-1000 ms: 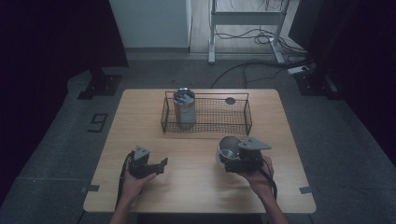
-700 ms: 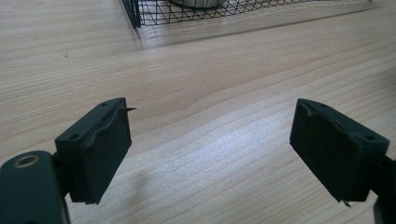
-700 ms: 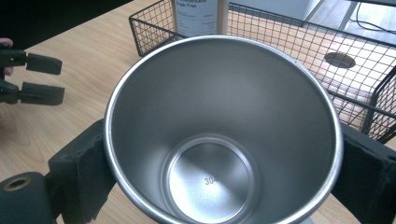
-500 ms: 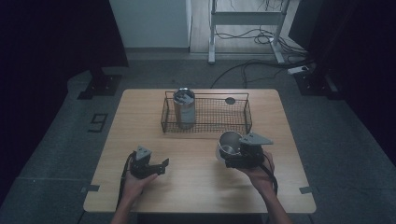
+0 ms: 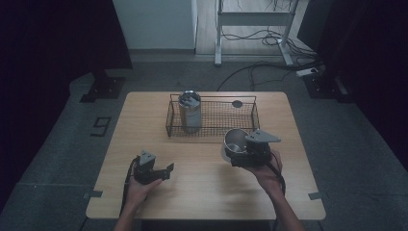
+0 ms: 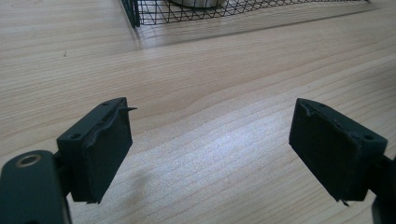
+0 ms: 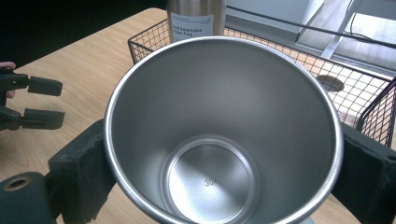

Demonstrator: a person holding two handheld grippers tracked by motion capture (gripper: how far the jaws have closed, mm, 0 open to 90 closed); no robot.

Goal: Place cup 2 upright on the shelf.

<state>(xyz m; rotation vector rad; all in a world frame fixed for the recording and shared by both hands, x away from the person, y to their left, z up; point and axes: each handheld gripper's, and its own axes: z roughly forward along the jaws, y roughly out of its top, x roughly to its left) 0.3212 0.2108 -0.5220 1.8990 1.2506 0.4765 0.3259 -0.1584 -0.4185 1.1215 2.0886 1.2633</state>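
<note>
Wooden rectangular table (image 5: 202, 192) carries all items. At the left, the person's left hand (image 5: 137, 190) holds the left gripper (image 5: 166, 172) low over the bare tabletop; its two black jaws stand wide apart with nothing between them, as the left gripper view (image 6: 210, 149) confirms. Toward the far edge sits a black wire-mesh basket (image 5: 211, 132). A tall cylindrical steel can with a white label (image 5: 189, 111) stands upright in the basket's left end. At the right, the right gripper (image 5: 235, 156) is clamped on a shiny open-topped steel cup (image 7: 224, 130), one jaw pressing each side of the cup's wall. The cup is just in front of the basket's near wall.
</note>
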